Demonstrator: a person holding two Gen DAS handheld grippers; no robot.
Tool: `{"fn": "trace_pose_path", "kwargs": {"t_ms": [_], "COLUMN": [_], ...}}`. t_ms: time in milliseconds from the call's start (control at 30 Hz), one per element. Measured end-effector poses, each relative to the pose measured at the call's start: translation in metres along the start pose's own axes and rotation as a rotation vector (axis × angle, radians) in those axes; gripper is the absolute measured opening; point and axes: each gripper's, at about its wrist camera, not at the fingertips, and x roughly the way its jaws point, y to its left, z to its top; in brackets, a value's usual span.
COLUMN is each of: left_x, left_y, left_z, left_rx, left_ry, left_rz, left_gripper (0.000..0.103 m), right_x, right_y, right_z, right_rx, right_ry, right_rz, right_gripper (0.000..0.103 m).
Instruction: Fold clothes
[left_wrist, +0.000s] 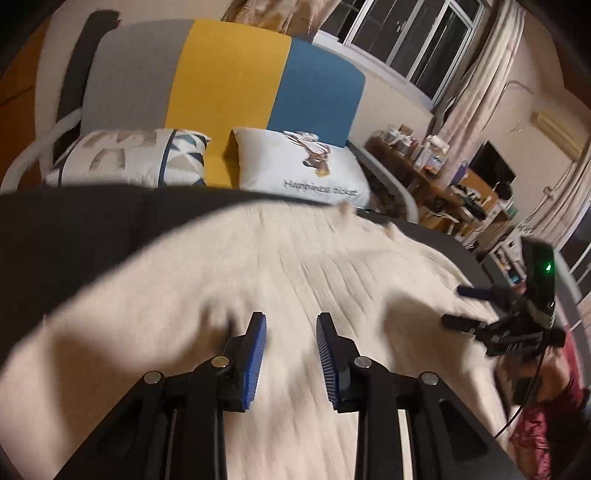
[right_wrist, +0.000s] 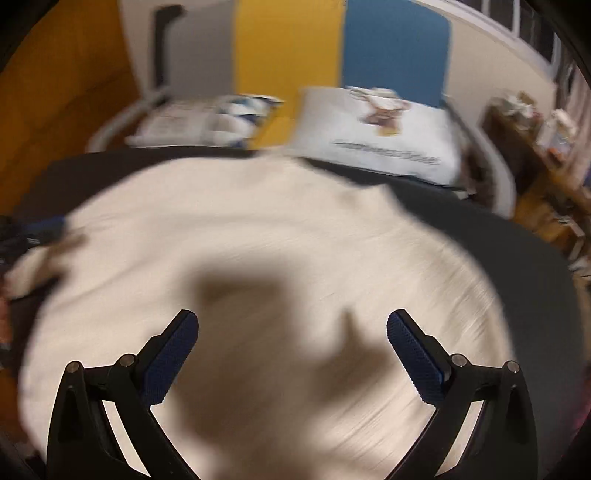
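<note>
Right up front in the left wrist view: left gripper (left_wrist: 291, 319), blue pads part way apart with nothing between them, released, hanging over the cream knit garment (left_wrist: 258, 266). Garment spread flat under and ahead of the fingers, on a dark bedcover (left_wrist: 74, 229). Same deal in the right wrist view: right gripper (right_wrist: 291, 321) spread wide and holding nothing, cream knit right below and stretching away toward the headboard (right_wrist: 288, 40).

Pretty smeary all round, so can't say which part of the garment is a sleeve or a hem, and can't tell whether either set of fingertips touches the fabric. Near edge of the garment cut off behind the gripper bodies. Some dark red fabric (left_wrist: 543, 424) at the far right, too blurred to name.

Count: 2 grippers, 1 cream garment, 2 pillows (left_wrist: 306, 166) against a grey, yellow and blue headboard. Right gripper also poking in at the right edge of the left wrist view, green light on.
</note>
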Motion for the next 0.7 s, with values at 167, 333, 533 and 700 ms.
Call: {"fn": "trace_pose_path", "kwargs": {"t_ms": [167, 333, 533, 700], "left_x": [-0.016, -0.019, -0.025, -0.027], "left_y": [-0.013, -0.015, -0.016, -0.020], "left_z": [-0.069, -0.107, -0.118, -0.121], "left_rx": [0.002, -0.018, -0.083, -0.070], "left_ry": [0.092, 0.112, 0.120, 0.119], "left_rz": [-0.017, -0.007, -0.009, 0.006], "left_gripper": [0.028, 0.028, 0.027, 0.027], "right_x": [-0.013, -0.015, -0.022, -0.027], "right_y": [0.044, 0.049, 0.049, 0.044], "right_z": [-0.077, -0.129, -0.149, -0.155], "right_rx": [0.054, 0.107, 0.073, 0.085], "right_ry": [0.063, 0.086, -0.014, -0.006], "right_rz": [0.010, -0.082, -0.073, -0.056], "right_gripper": [0.103, 0.103, 0.103, 0.103]}}
